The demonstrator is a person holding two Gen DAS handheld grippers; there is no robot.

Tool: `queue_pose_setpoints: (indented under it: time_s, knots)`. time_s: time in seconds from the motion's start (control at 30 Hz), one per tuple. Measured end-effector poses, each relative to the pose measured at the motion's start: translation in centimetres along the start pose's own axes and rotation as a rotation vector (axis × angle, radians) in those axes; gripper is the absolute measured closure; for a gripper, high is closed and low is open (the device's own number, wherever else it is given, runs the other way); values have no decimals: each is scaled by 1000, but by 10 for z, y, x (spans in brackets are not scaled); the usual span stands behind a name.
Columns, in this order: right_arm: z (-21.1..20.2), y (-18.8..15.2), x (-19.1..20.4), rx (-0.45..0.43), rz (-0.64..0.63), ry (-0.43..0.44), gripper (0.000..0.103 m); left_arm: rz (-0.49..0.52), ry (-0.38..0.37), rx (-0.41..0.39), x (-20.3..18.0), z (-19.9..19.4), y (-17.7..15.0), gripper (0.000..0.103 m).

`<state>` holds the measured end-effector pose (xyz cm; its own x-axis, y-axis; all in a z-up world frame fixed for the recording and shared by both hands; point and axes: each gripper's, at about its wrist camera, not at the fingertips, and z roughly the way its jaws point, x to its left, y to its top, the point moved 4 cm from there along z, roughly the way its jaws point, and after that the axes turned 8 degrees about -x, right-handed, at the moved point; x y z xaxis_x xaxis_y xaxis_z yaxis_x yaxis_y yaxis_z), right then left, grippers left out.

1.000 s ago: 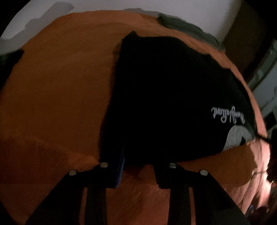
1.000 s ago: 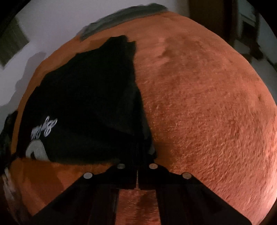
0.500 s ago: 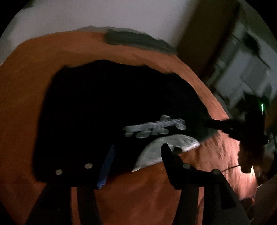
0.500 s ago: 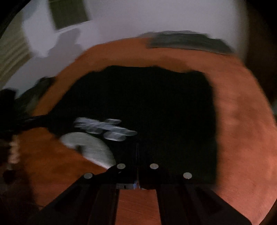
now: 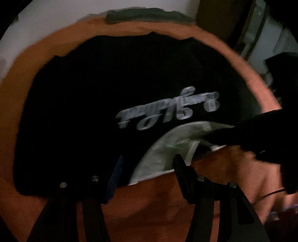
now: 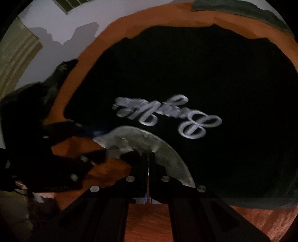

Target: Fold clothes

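A black T-shirt (image 5: pixel 96 96) with silver script and a grey crescent print lies folded on the orange blanket (image 5: pixel 167 201); it also shows in the right wrist view (image 6: pixel 204 74). My left gripper (image 5: pixel 147 163) is open, its jaws spread at the shirt's near edge over the crescent print (image 5: pixel 163 152). My right gripper (image 6: pixel 148 158) has its jaws together at the near edge, over the crescent print (image 6: pixel 141 139); whether cloth is pinched between them is hidden. The right gripper also enters the left wrist view (image 5: pixel 260 134) from the right.
A grey garment (image 5: pixel 149 15) lies at the blanket's far edge by the white wall (image 6: pixel 55 24). Dark clothing (image 6: pixel 37 96) is heaped at the left of the right wrist view. The left gripper's body (image 6: pixel 46 163) crosses there.
Both grippers have swung from the shirt's side corners to the middle of its near edge by the print. The left jaws have opened wider. The right jaws stay together.
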<state>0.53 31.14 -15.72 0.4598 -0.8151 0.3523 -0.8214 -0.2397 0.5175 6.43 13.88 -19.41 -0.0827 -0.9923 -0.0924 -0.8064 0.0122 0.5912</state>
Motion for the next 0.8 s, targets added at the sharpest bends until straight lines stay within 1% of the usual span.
queue_pose_setpoints:
  time_s: [0.03, 0.13, 0.2, 0.27, 0.3, 0.37, 0.4, 0.47, 0.53, 0.6, 0.63, 0.67, 0.73, 0.8]
  knots:
    - [0, -3, -4, -6, 3, -11, 103, -10, 20, -7, 5, -1, -3, 45]
    - [-9, -12, -16, -48, 23, -68, 103, -88, 58, -37, 26, -7, -10, 44]
    - [-20, -17, -27, -91, 50, -105, 103, -127, 113, -56, 43, -13, -16, 44]
    - [-29, -22, -42, -118, 68, -174, 103, -178, 168, -55, 65, -16, -26, 45]
    - [-33, -25, -51, -130, 73, -220, 103, -209, 162, -56, 76, -18, -30, 45]
    - [-41, -29, -69, -139, 111, -263, 103, -248, 128, -62, 90, -23, -38, 50]
    - [-45, -31, -79, -142, 133, -281, 103, -247, 128, -67, 94, -27, -40, 51]
    - [-53, -34, -92, -153, 155, -303, 103, -250, 120, -77, 101, -32, -44, 52]
    - [-63, -37, -106, -166, 168, -362, 103, -254, 112, -92, 105, -36, -47, 52]
    - [-72, -42, -118, -183, 188, -434, 103, -252, 125, -125, 102, -42, -49, 52]
    - [-78, -46, -124, -193, 197, -485, 103, -243, 147, -144, 104, -46, -50, 52]
    - [-81, -46, -127, -199, 203, -510, 103, -233, 165, -156, 107, -48, -52, 51]
    - [-77, -47, -126, -201, 201, -512, 103, -220, 186, -164, 112, -50, -54, 51]
    - [-75, -46, -124, -197, 184, -519, 103, -232, 165, -129, 115, -39, -52, 51]
